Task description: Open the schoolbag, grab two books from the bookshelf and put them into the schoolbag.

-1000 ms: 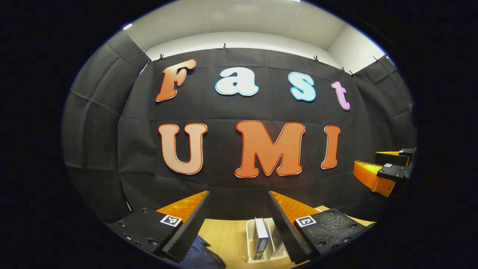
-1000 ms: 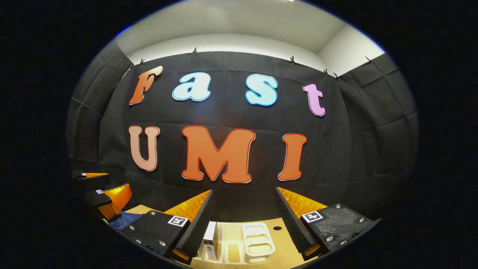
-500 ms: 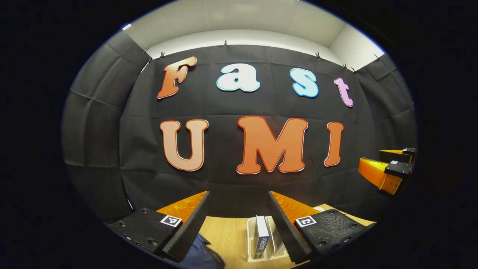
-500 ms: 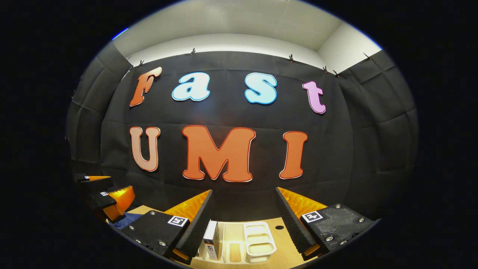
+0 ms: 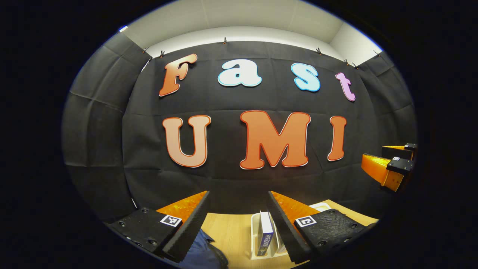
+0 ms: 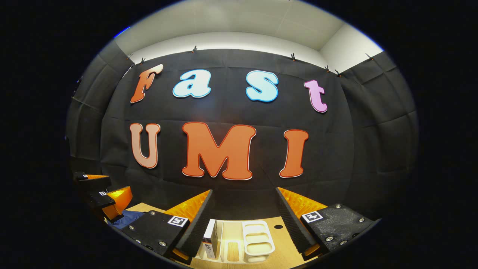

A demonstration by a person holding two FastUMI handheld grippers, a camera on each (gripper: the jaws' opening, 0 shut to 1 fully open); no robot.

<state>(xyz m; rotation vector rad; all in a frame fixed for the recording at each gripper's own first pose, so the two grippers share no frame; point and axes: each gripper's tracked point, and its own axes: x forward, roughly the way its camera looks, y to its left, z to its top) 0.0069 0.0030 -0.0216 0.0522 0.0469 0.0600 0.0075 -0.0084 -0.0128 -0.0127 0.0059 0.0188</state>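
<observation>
Both views have tipped down slightly: more counter (image 5: 229, 231) now shows around the bookshelf (image 6: 257, 239), and the schoolbag (image 5: 203, 254) shows more.

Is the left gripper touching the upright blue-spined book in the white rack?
Apart. The left gripper view shows the left gripper open and held above the wooden table, with the blue-spined book standing farther off in the white rack.

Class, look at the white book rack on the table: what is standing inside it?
In the white book rack, one upright book stands in a left slot; the right slots look empty. Both grippers' fingers hide the rack's sides.
</observation>
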